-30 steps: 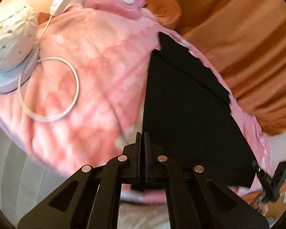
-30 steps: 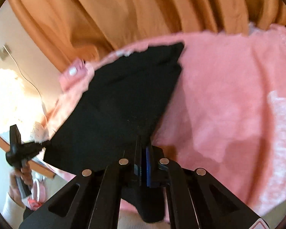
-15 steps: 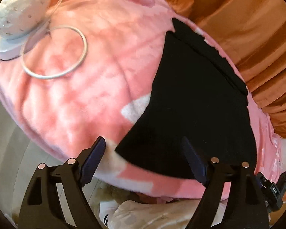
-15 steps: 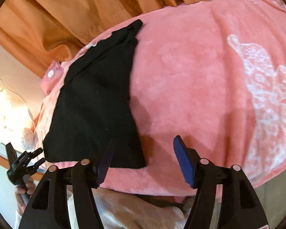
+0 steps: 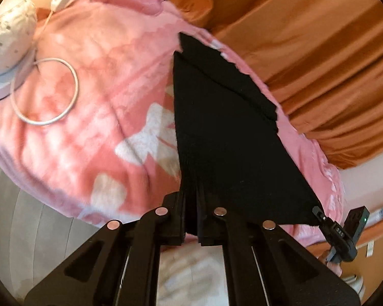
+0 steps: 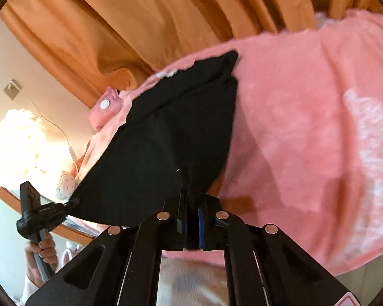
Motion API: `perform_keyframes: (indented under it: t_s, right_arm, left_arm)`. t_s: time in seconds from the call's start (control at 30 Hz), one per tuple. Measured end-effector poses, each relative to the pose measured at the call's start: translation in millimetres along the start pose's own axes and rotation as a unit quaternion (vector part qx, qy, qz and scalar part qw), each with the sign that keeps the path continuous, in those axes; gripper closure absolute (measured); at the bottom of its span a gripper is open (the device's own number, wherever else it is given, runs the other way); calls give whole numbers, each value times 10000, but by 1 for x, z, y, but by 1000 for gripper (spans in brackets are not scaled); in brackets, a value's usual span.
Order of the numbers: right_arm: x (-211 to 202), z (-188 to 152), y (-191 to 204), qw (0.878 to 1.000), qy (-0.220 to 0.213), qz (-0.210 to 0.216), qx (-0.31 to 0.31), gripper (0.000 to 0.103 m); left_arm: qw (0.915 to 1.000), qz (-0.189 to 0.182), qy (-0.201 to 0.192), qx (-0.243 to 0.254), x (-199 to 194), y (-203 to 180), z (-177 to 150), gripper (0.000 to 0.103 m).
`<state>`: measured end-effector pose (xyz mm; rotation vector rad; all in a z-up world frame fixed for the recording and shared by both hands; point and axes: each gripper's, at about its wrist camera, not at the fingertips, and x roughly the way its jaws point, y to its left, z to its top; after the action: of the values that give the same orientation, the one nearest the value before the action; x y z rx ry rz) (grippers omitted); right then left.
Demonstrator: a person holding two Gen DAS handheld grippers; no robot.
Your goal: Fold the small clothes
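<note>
Both tongs (image 5: 191,219) (image 6: 191,216) clamped on black garment (image 5: 224,137)

Black garment (image 5: 224,140), seemingly folded, near corners lifted off pink blanket (image 5: 89,117)

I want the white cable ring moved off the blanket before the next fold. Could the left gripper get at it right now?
Probably not yet. The left gripper is shut on the black garment's near edge. The white cable ring lies apart on the pink blanket, with nothing over it, so after letting go the way looks clear.
</note>
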<state>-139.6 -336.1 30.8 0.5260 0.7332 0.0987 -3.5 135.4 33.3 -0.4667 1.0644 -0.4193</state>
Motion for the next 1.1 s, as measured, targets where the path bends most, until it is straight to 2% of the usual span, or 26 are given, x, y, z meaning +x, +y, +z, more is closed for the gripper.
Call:
perform_keyframes:
  t_s: [0.17, 0.3, 0.4, 0.47, 0.5, 0.57, 0.63, 0.7, 0.73, 0.8, 0.83, 0.87, 0.9, 0.93, 0.97, 1.0, 1.07, 1.1]
  right_arm:
    - [-55, -42, -17, 9996, 82, -113, 229, 98]
    - [-82, -92, -18, 9974, 616, -333, 185, 98]
    - [-101, -110, -14, 9959, 773, -337, 323, 98]
    - [-113, -93, -5, 9980, 538, -175, 299, 98]
    - [-115, -79, 2, 9991, 360, -101, 220, 98]
    - [-116, -39, 9, 9999, -105, 125, 28, 98]
    - [-104, 6, 2, 9978, -551, 366, 64, 98]
    - [-76, 45, -8, 9957, -807, 419, 194, 98]
    - [-50, 68, -18, 9947, -800, 532, 354, 98]
    - [7, 104, -37, 9944, -737, 451, 605, 98]
    - [33, 115, -43, 9949, -630, 422, 658, 98]
    - [59, 125, -49, 9955, -512, 363, 705, 97]
    - [83, 133, -54, 9960, -414, 245, 755, 96]
    - [112, 141, -62, 9956, -327, 22, 878, 90]
    - [126, 145, -65, 9945, -312, -209, 975, 89]
    - [135, 148, -70, 9930, -325, -419, 1052, 89]
    - [135, 149, -76, 9909, -554, -394, 1165, 86]
    - [131, 147, -77, 9903, -660, -376, 1162, 79]
  left_arm:
    - [9991, -292, 299, -55, -35, 1, -49, 99]
    - [9975, -380, 595, -64, -56, -3, -95, 99]
    - [9969, -493, 593, -152, -76, -14, -105, 99]
    - [9975, -593, 377, -40, -90, -26, -87, 99]
    - [9977, -644, 147, 149, -96, -37, -66, 99]
    - [9965, -668, -179, 471, -94, -51, -34, 99]
    - [9942, -538, -490, 793, -72, -67, 16, 98]
    - [9932, -288, -694, 884, -42, -75, 54, 98]
    - [9928, -81, -713, 958, -16, -79, 78, 98]
    - [9918, 332, -710, 1012, 32, -84, 114, 98]
    - [9895, 647, -631, 1124, 69, -87, 135, 98]
    - [9871, 892, -686, 1135, 90, -86, 145, 98]
    - [9859, 1066, -678, 1094, 115, -82, 156, 95]
    - [9856, 1267, -591, 952, 146, -73, 168, 91]
    - [9841, 1489, -526, 808, 160, -64, 173, 87]
    - [9821, 1749, -411, 569, 177, -51, 178, 77]
    - [9862, 1554, -424, 389, 180, -36, 178, 71]
    - [9873, 1467, -478, 384, 175, -33, 175, 63]
